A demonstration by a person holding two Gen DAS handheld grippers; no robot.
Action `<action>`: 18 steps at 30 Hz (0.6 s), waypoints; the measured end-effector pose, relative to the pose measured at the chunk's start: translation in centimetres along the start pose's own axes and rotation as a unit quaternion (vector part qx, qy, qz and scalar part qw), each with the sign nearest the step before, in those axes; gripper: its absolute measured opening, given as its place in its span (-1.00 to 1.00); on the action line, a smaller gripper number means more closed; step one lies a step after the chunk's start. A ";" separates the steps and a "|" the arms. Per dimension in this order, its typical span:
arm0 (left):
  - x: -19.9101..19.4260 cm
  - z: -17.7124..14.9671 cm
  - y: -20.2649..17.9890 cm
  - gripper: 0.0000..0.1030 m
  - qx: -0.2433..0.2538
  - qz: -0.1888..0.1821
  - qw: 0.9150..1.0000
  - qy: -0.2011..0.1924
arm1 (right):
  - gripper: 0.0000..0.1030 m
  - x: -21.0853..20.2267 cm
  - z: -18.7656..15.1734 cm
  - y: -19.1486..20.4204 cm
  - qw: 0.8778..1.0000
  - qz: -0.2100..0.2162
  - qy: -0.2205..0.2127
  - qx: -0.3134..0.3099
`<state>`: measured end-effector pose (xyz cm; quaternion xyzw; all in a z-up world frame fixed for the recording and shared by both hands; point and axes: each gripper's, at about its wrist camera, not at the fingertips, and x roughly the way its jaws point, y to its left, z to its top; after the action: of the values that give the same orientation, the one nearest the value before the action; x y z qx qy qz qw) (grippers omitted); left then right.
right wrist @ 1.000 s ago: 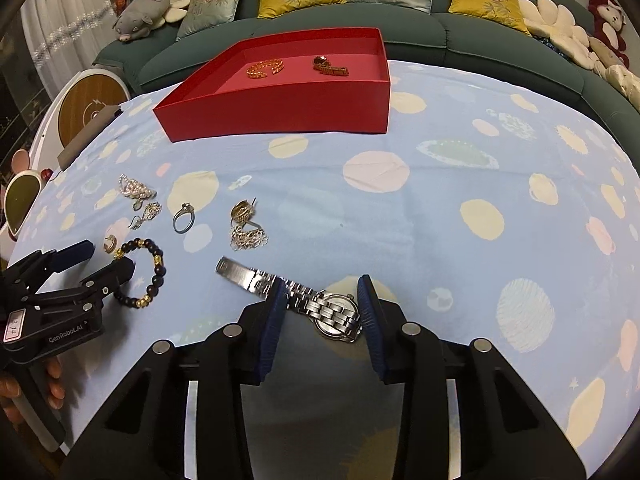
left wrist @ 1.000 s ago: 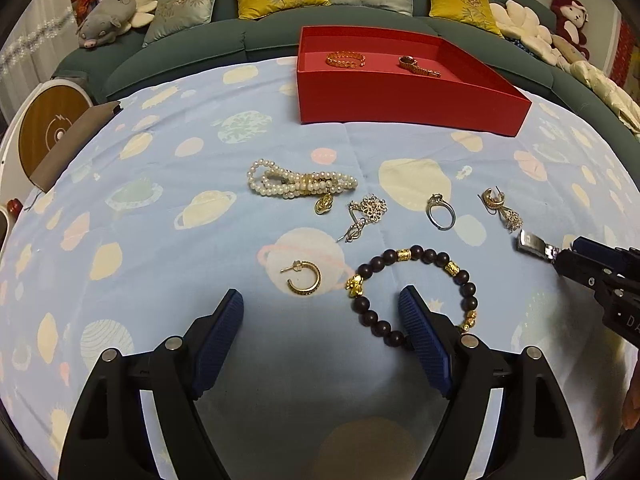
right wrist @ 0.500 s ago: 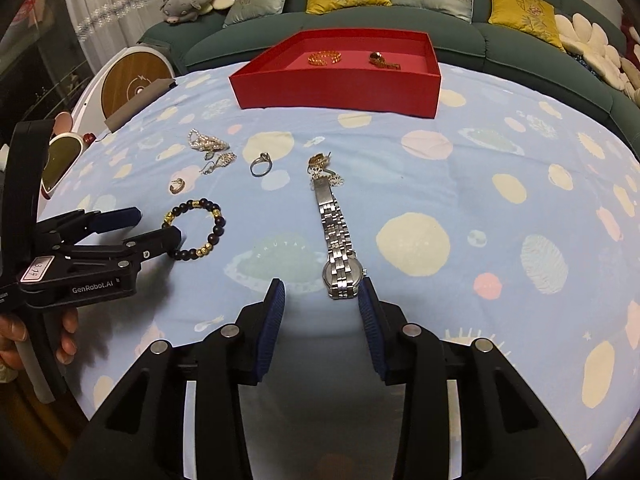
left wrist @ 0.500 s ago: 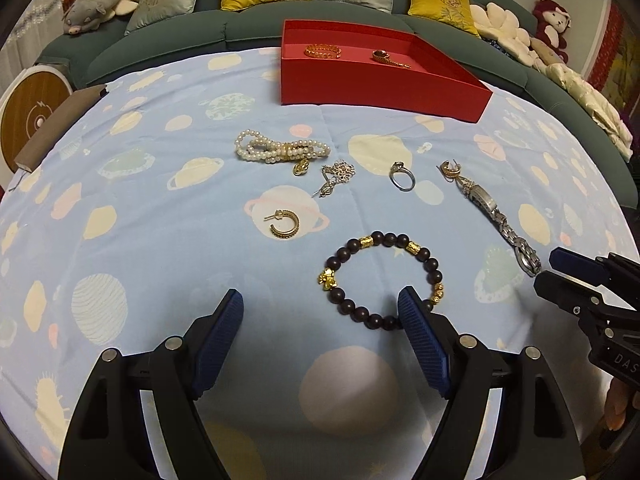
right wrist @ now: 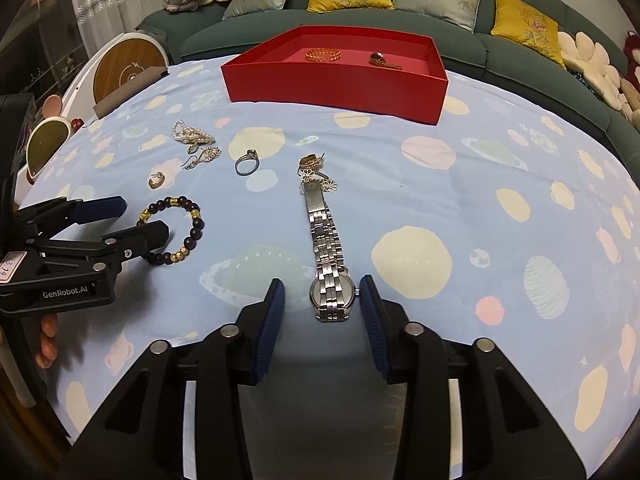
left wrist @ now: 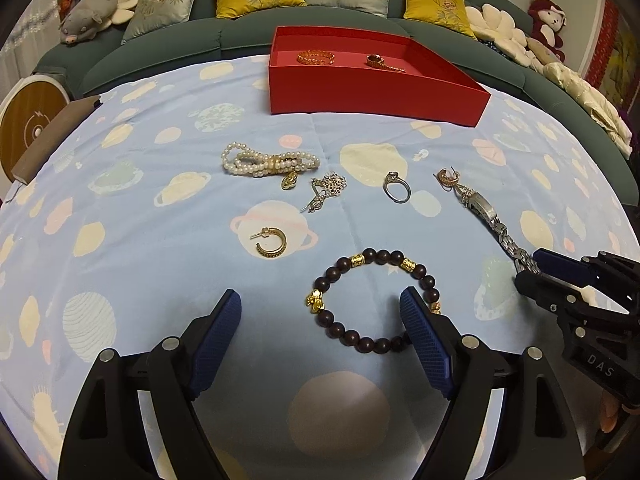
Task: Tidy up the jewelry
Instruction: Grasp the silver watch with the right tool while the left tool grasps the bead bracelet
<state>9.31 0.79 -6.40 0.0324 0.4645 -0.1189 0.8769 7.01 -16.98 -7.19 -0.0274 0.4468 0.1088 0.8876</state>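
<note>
A red tray [left wrist: 376,96] at the far side holds a gold bracelet [left wrist: 315,56] and a ring piece [left wrist: 378,61]. On the cloth lie a pearl bracelet [left wrist: 269,163], a gold hoop earring [left wrist: 272,241], a silver ring [left wrist: 397,187] and a dark bead bracelet [left wrist: 374,298]. My left gripper [left wrist: 320,320] is open low over the bead bracelet, its right finger on the bracelet's right side. My right gripper [right wrist: 322,300] is open around the face of a silver watch [right wrist: 326,256]. It is empty.
A green sofa [left wrist: 240,32] with cushions curves behind the table. Gold earrings [right wrist: 314,168] lie at the watch strap's far end. A silver pendant [left wrist: 326,190] lies beside the pearls. A round white device [left wrist: 24,128] stands off the left edge.
Both grippers pulled back toward me, then the left came forward a little over the bead bracelet. The watch now lies lengthwise with its face between my right fingers.
</note>
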 end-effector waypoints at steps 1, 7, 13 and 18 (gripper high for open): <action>0.1 0.1 0.0 0.53 0.003 0.000 1.000 -0.002 | -0.51 0.0 0.0 0.0 1.000 -0.003 0.000 -0.003; 0.0 0.6 0.3 -0.19 0.003 -0.009 1.000 -0.010 | -0.52 -0.1 0.0 -0.2 1.000 -0.004 0.002 0.010; -0.1 0.7 0.4 -0.89 0.005 -0.032 0.999 -0.003 | -0.52 -0.4 0.1 -0.4 1.000 -0.002 0.001 0.018; -1.1 0.7 -0.2 -0.90 0.015 -0.045 0.999 -0.010 | -0.52 -1.0 0.4 -0.5 1.000 0.003 -0.007 0.026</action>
<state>9.24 0.71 -5.10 0.0237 0.4548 -0.1658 0.8747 6.90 -17.56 -6.17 -0.0023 0.4433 0.0997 0.8908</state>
